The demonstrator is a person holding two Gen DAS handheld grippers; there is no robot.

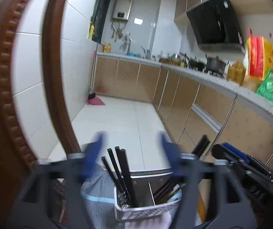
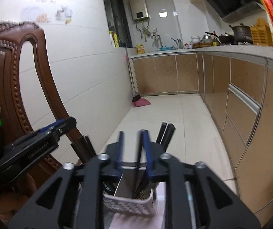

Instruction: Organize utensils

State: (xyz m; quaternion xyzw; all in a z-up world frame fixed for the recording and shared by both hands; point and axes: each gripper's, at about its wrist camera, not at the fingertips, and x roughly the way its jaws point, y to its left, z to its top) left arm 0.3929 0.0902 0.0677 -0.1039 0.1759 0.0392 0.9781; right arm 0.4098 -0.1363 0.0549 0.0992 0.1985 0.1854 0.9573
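A white slotted utensil holder (image 1: pixel 146 210) (image 2: pixel 128 204) with a metal divider stands just below both grippers. Black chopsticks (image 1: pixel 120 169) lean in its left compartment. More black chopsticks (image 1: pixel 167 189) (image 2: pixel 167 133) lean in the right one. My left gripper (image 1: pixel 131 136) hangs above the holder, open wide, and the left compartment's chopsticks rise between its blue fingers (image 1: pixel 98 143) without touching them. My right gripper (image 2: pixel 132 139) is open partway over the right compartment. One dark chopstick (image 2: pixel 138 164) stands in its gap beside the right finger, not pinched.
A carved wooden chair back (image 1: pixel 1 76) (image 2: pixel 12 57) stands close on the left. The holder rests on a pale cloth (image 2: pixel 121 221), with striped blue-grey fabric (image 1: pixel 96 190) beside it. Kitchen cabinets (image 1: pixel 222 103) and a cluttered counter run along the right, with tiled floor (image 1: pixel 121 118) ahead.
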